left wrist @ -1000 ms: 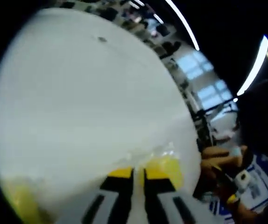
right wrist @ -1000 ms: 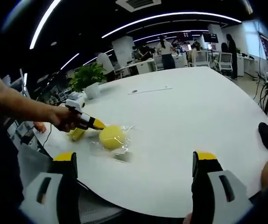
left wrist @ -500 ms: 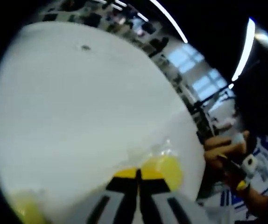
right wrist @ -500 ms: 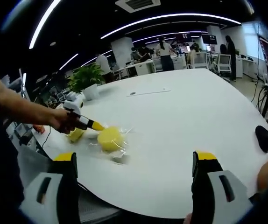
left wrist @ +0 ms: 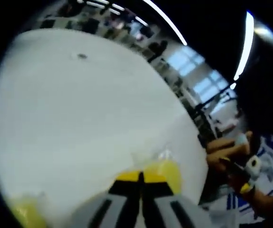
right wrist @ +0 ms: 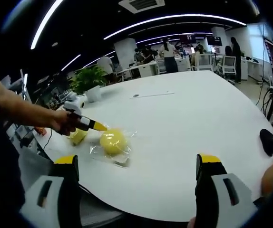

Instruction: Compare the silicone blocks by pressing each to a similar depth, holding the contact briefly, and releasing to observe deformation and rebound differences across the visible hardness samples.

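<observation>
Right gripper view: my left gripper (right wrist: 100, 126), its yellow-tipped jaws pressed together, met the near side of the round yellow silicone block (right wrist: 113, 141) lying in clear wrapping (right wrist: 120, 159) near the left edge of the white table (right wrist: 189, 123), with a second yellow block (right wrist: 78, 136) just beyond my hand (right wrist: 66, 121) and a potted plant (right wrist: 90, 80) farther back. My right gripper (right wrist: 135, 166) hovered over the table's near edge with its jaws spread wide, holding nothing. Left gripper view: my closed jaw tips (left wrist: 141, 177) sat against the yellow block (left wrist: 167, 172).

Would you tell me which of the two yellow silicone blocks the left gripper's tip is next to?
The round block lying on the clear wrap; the left gripper points at its upper left side. The smaller block sits behind the hand.
</observation>
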The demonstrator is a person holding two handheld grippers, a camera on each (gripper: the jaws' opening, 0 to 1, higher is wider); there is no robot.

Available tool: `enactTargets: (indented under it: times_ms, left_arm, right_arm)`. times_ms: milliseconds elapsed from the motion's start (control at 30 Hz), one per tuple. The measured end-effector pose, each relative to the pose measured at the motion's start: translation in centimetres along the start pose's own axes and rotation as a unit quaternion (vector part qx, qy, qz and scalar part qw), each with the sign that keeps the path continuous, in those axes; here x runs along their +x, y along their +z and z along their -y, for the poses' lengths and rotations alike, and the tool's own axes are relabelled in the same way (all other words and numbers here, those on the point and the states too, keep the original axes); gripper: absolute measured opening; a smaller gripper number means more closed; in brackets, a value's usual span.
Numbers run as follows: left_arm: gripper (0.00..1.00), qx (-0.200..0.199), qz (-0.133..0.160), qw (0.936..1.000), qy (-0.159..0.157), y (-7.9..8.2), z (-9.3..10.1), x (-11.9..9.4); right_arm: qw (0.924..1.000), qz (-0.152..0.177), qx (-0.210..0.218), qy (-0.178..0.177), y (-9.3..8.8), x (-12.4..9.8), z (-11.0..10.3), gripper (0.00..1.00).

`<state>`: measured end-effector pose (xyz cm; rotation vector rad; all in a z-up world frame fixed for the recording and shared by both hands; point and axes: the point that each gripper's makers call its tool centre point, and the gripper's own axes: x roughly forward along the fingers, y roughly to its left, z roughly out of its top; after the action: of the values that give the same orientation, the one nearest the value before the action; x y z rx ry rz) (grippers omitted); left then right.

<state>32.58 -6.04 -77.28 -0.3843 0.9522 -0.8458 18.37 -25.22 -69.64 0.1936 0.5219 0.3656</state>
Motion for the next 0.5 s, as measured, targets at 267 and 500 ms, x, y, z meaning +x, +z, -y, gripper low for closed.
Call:
enactTargets:
  times_ms: [267,500]
  left_arm:
    - [0.0,0.11,0.032,0.9934,0.003,1.5,1.7,-0.4]
    - [0.0,0.169,0.032,0.985,-0.002,2.1,3.7,-1.1]
  right_arm:
    - [1.0,0.0,0.0,0.005,0.0,0.3,-0.5,0.96]
    - [0.9999,0.003,-0.002,0.011,0.4,0.6,-0.9,0.96]
